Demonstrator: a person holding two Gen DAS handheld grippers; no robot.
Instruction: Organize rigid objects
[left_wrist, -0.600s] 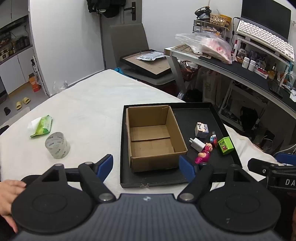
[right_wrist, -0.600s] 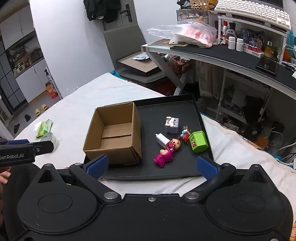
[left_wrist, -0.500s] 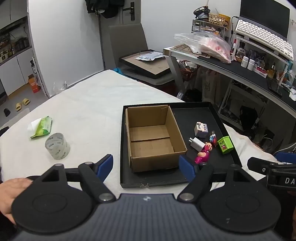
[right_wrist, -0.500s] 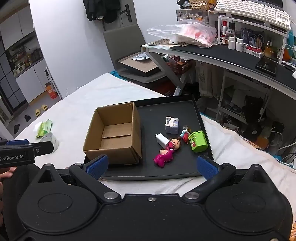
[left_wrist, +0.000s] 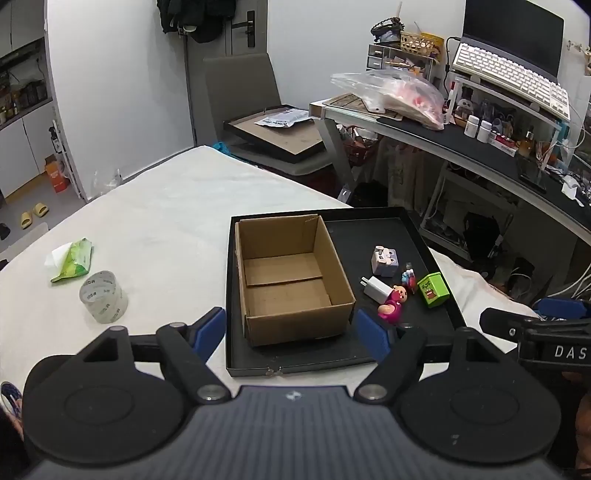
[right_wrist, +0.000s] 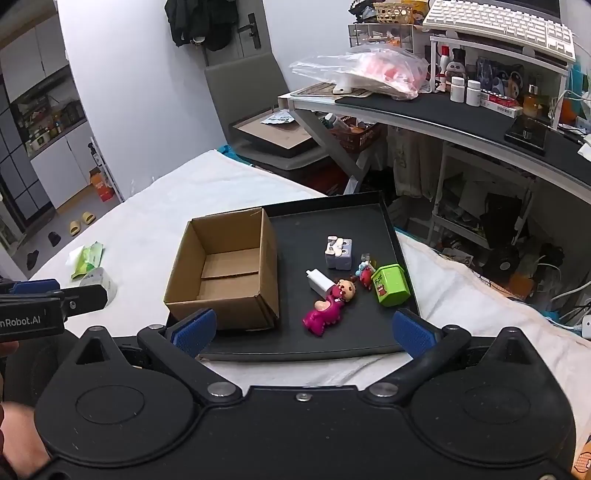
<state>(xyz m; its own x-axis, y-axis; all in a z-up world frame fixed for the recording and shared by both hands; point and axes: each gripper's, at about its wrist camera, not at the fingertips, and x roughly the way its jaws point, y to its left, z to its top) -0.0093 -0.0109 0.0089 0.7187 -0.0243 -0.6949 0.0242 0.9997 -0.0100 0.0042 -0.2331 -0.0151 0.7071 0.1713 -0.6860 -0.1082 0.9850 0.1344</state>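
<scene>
**Both grippers spread wide before the tray**

My left gripper (left_wrist: 291, 328) hangs with its blue-padded fingers spread wide, holding nothing, in front of the near edge of the black tray (left_wrist: 421, 236). My right gripper (right_wrist: 303, 328) is likewise spread and empty. An open cardboard box (right_wrist: 225, 269) sits in the left part of the tray, nothing inside. To its right lie a pink doll figure (right_wrist: 328, 308) touching a white charger plug (right_wrist: 319, 282), a green cube (right_wrist: 389, 284), a small red-and-blue figurine (right_wrist: 365, 271) just beside it, and a lavender cube toy (right_wrist: 338, 253) further back. On the white cloth to the left are a tape roll (left_wrist: 104, 297) and a green tissue pack (left_wrist: 74, 260).
</scene>
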